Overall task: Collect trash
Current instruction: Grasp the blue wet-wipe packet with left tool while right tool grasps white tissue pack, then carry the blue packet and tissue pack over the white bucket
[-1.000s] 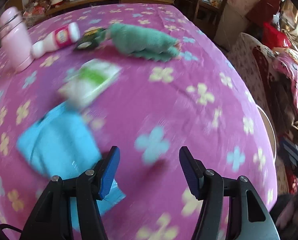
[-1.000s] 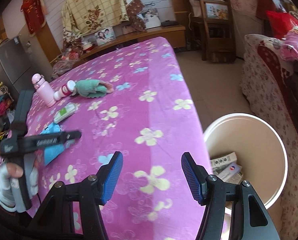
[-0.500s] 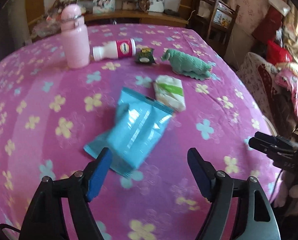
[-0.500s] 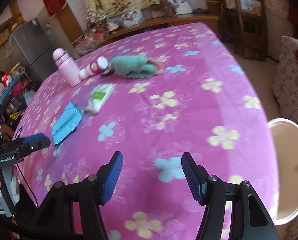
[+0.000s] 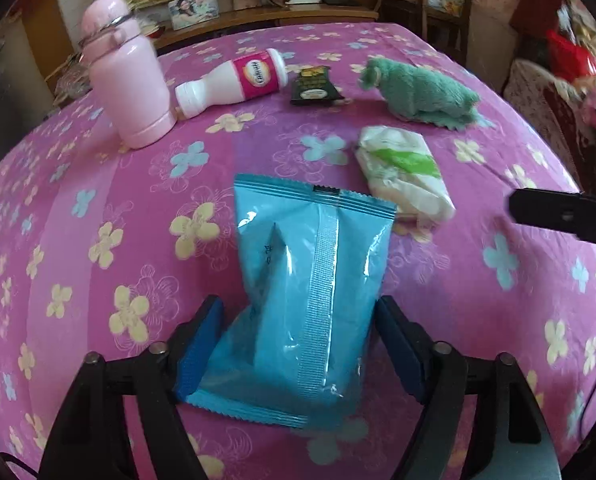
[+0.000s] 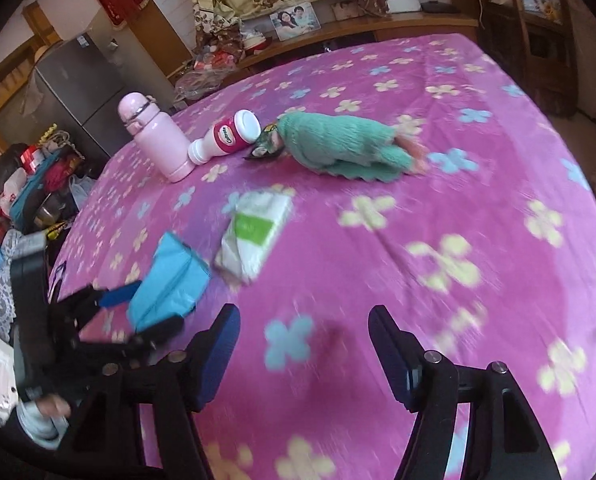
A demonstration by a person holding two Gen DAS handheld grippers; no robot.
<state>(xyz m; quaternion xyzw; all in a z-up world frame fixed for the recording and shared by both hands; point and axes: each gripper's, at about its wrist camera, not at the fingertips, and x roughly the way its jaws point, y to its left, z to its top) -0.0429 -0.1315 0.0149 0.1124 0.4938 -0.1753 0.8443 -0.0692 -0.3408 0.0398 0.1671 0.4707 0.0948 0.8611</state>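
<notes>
left gripper (image 5: 298, 344) now straddles the blue packet (image 5: 310, 288), which lay off at ten o'clock a second ago; its jaws have just been narrowing, pads not yet pressing, so it looks lined up to grab; right gripper (image 6: 304, 350) has just been widening, empty over the pink cloth (image 6: 478, 200); packet glossy, crinkled, flat; at one o'clock beyond it, a white-green wrapper (image 5: 402, 172); further still, the bottle (image 5: 233, 80).

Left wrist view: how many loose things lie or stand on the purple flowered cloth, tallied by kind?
Bottles: 2, pink flask standing, white plastic bottle with pink label lying
Packets and wrappers: 3, blue foil packet, white-green soft pack, small black sachet
Soft toys: 1, green plush toy
Total: 6
</notes>
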